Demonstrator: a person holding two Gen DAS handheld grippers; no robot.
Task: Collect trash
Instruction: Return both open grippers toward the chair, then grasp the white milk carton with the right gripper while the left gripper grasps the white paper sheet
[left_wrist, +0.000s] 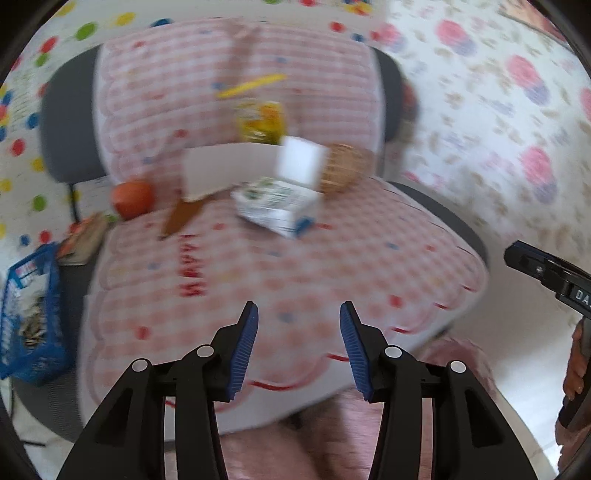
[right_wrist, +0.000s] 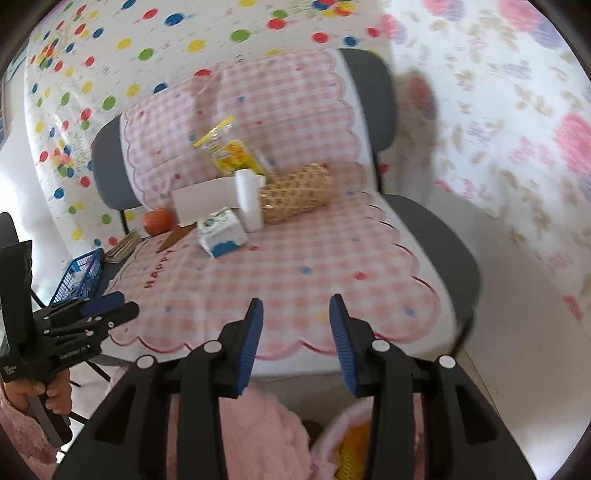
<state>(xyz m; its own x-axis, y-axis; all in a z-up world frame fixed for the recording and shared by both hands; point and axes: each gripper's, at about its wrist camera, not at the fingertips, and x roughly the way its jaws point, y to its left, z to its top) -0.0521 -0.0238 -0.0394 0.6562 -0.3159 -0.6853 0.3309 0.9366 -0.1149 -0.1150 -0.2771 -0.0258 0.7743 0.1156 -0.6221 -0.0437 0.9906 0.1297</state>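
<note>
We see a chair seat covered by a pink checked cushion (right_wrist: 295, 280), with the trash bunched near its back edge. Largest is a white card sheet (right_wrist: 201, 203) standing on edge, long axis across the seat; beside it a wicker basket (right_wrist: 295, 192) lies tipped on its side, then a crumpled white carton (right_wrist: 221, 232), blue end towards us. Our left gripper (left_wrist: 299, 347) and right gripper (right_wrist: 297, 339) hover spread apart, empty, over the front edge.
</note>
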